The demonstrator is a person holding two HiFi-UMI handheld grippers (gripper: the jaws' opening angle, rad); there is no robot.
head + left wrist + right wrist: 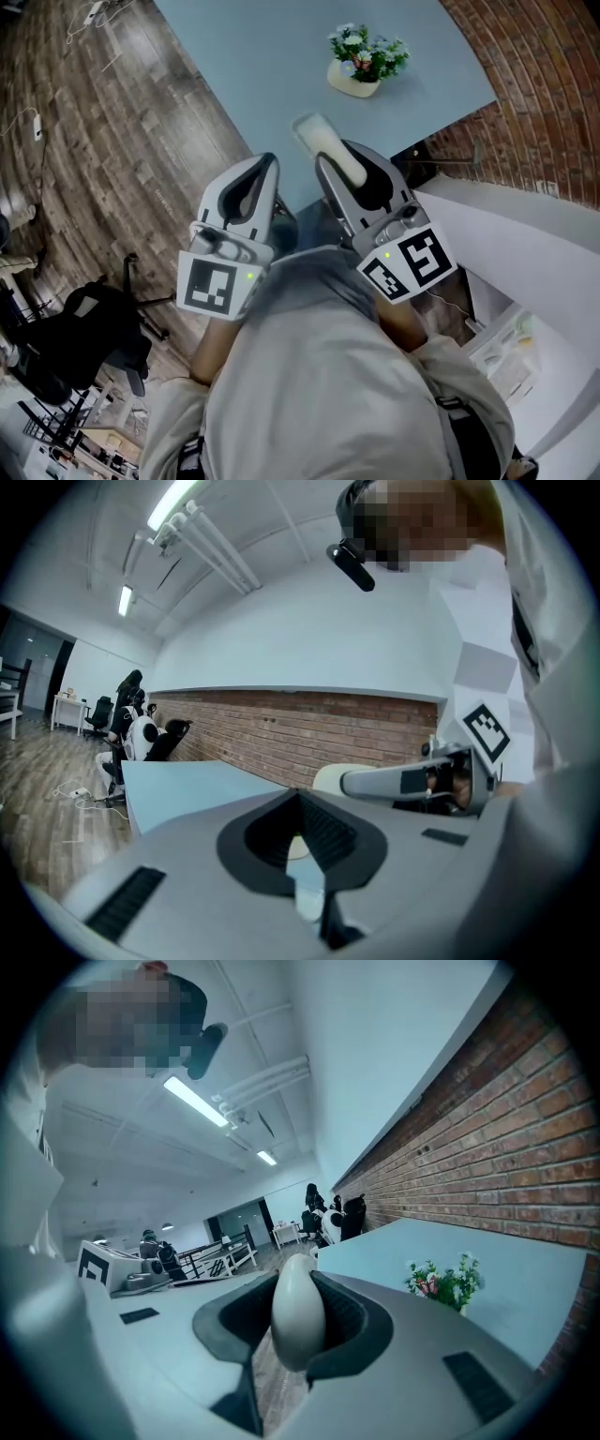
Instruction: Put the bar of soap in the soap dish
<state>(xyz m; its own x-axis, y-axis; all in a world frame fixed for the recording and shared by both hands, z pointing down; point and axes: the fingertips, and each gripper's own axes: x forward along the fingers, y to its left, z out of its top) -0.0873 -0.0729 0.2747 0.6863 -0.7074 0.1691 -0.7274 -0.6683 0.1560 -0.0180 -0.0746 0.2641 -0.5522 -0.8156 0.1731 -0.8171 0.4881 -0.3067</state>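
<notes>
Soap, a pale oval bar, sits clamped between the right gripper's jaws near the blue table's edge while the left gripper's jaws stand parted and empty, so a firm, level squeeze seems wise until the dish, unseen here, is found.

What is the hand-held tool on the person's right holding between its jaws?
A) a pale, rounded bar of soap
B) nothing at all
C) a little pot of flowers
A: the bar of soap sits clamped between the jaws of the right gripper, while the flowers stand apart on the table.
</notes>
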